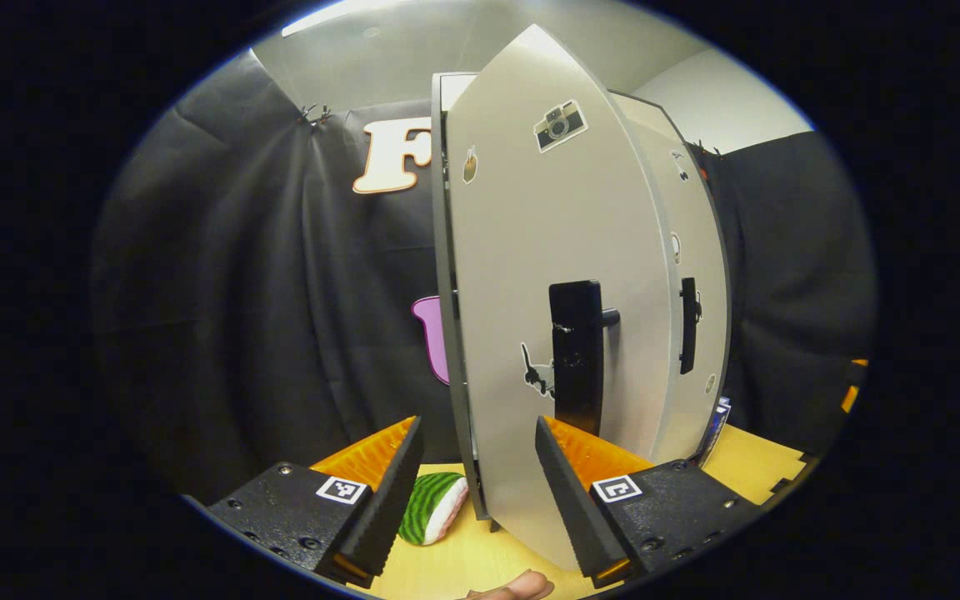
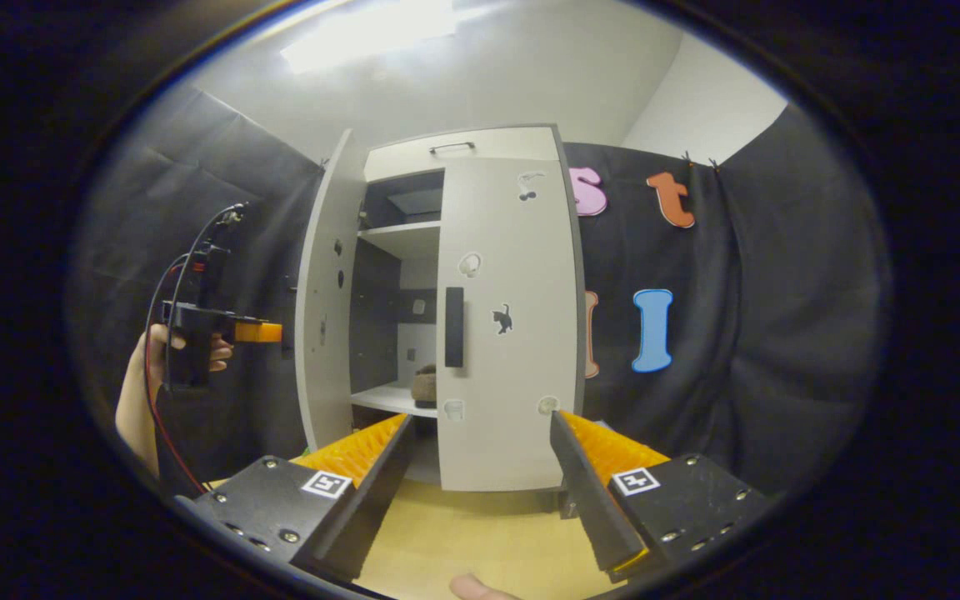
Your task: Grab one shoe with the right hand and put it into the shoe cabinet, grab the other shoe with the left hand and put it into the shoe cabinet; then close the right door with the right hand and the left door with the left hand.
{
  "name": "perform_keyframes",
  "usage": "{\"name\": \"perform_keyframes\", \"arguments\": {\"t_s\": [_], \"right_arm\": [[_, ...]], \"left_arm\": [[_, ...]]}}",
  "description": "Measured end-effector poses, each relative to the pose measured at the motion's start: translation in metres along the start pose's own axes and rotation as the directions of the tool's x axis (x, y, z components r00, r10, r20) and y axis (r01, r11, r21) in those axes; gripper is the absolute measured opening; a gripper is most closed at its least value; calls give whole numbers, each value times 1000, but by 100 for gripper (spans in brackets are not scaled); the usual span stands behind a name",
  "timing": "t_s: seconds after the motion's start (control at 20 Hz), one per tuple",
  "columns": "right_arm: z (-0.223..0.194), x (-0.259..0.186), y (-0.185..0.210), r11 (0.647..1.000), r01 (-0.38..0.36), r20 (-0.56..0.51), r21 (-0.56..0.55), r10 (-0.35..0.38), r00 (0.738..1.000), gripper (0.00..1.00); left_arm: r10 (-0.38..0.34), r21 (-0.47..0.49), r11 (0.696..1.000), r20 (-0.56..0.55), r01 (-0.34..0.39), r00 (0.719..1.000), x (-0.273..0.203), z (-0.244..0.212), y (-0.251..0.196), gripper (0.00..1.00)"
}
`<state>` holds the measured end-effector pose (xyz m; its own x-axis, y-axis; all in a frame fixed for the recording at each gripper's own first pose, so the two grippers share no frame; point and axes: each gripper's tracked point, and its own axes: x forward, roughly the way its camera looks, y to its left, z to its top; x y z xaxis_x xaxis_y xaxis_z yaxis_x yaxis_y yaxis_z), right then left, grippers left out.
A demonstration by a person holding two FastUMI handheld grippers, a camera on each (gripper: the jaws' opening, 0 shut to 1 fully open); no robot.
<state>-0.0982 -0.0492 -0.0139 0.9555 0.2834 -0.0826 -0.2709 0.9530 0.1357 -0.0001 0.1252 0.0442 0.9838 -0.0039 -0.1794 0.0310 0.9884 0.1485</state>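
Grey panels make up the shoe cabinet (image 2: 463, 154), which stands at the middle of the right gripper view on a yellow wooden table (image 2: 480, 533). Its right door (image 2: 509, 333) lies closed across the front, with a dark upright handle (image 2: 454, 327) near its left edge, while the left door (image 2: 326, 308) swings outward, left of centre. Through the gap, on a white shelf (image 2: 392, 400) in the lower middle, sits a brownish shoe (image 2: 424, 386); whether a second one lies behind it I cannot tell. At the bottom of this view the right gripper (image 2: 480, 475) has its fingers spread apart with nothing between them, well short of the cabinet. At the left of the same view a hand (image 2: 159, 350) holds the left gripper (image 2: 259, 332) up just beside the outer face of the open door. In the left gripper view, the left gripper (image 1: 480, 483) also stands wide and empty, its fingers on either side of the door's lower edge without pressing it. A green striped toy (image 1: 432, 518) lies on the table at the lower centre.
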Motion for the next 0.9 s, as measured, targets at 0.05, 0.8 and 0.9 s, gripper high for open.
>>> {"name": "perform_keyframes", "arguments": {"t_s": [0.05,0.8,0.9], "right_arm": [[-2,2,2,1000,-8,-3,7,8,1000,98],[13,-12,-16,999,41,63,13,-42,997,98],[15,-14,-25,998,68,73,4,-68,995,98]], "left_arm": [[-1,7,1000,6,1,1000,3,0,-3,83],[-84,10,996,45,84,995,23,3,-85,94],[-58,12,998,58,58,997,11,6,-88,97]]}}
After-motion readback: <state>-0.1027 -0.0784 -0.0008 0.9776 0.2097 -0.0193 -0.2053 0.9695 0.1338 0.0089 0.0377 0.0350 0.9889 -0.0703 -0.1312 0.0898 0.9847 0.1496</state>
